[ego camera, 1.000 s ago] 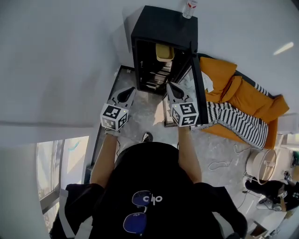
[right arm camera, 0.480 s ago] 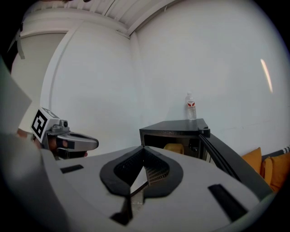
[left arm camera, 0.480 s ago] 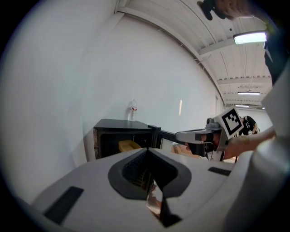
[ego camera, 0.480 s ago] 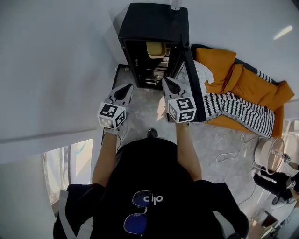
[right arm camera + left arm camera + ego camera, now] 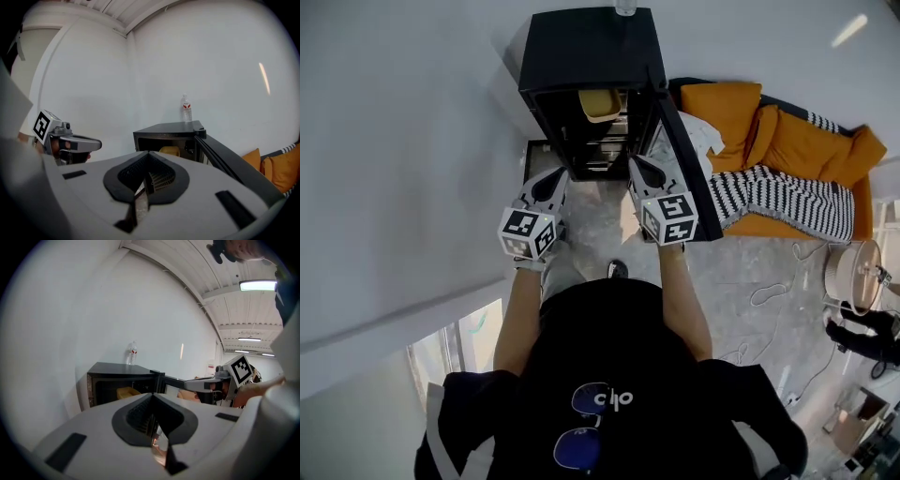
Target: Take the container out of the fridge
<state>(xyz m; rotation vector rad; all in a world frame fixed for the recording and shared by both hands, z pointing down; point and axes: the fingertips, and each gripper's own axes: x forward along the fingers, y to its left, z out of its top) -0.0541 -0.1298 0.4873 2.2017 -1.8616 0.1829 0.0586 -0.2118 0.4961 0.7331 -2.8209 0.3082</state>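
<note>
Grey-white plastic fills the near ground: the left gripper (image 5: pixel 553 183) and the right gripper (image 5: pixel 639 171) are held side by side in front of the person, both pointing at the fridge. Each has its jaws pressed together with nothing between them. Beneath them lies a pale, mottled floor (image 5: pixel 600 220). Just beyond stands the low black fridge (image 5: pixel 581 47), its door (image 5: pixel 680 159) swung wide to the right. The yellow container (image 5: pixel 600 103) sits on the upper shelf inside, well apart from both grippers. This looks like the approach step: the door is already out of the way and the reach has not yet begun. The next move calls for one gripper to part its jaws, go in level above the shelf and close on the container's rim without catching the door edge. A water bottle (image 5: pixel 625 7) stands on the fridge top at its far edge. Behind is a plain white wall (image 5: pixel 412 141); to the right, an orange sofa (image 5: pixel 741 112) carries a striped blanket (image 5: pixel 787 202).
</note>
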